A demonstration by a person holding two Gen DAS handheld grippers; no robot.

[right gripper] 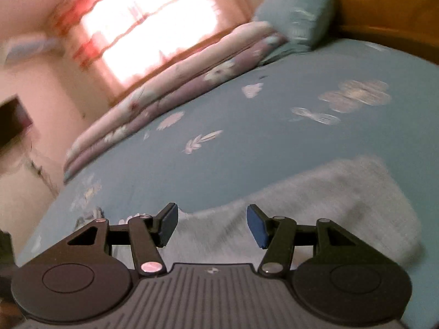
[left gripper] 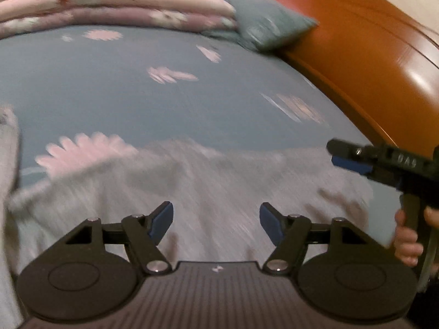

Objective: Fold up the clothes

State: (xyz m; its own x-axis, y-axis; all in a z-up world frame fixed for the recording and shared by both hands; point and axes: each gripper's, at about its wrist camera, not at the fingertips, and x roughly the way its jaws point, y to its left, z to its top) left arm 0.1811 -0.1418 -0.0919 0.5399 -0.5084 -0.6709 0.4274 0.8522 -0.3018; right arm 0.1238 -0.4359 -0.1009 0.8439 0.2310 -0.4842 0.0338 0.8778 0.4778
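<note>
A grey garment [left gripper: 192,181] lies spread on the bed [left gripper: 109,87], near its near edge, over a blue sheet printed with pale flowers. More grey cloth [left gripper: 8,142] shows at the left border of the left wrist view; whether it belongs to the same garment I cannot tell. The left tool [left gripper: 216,223] hangs above the garment with its blue pads spread and nothing between them. Along the far edge of the bed lies a folded pink quilt [left gripper: 123,8], and a blue pillow [left gripper: 263,22] leans at the far right corner against the orange headboard [left gripper: 356,49]. To the right, the right tool [right gripper: 212,224] is spread too, empty, over the garment's edge; a hand [left gripper: 408,241] grips its handle. A bright window [right gripper: 148,22] stands behind the quilt.
</note>
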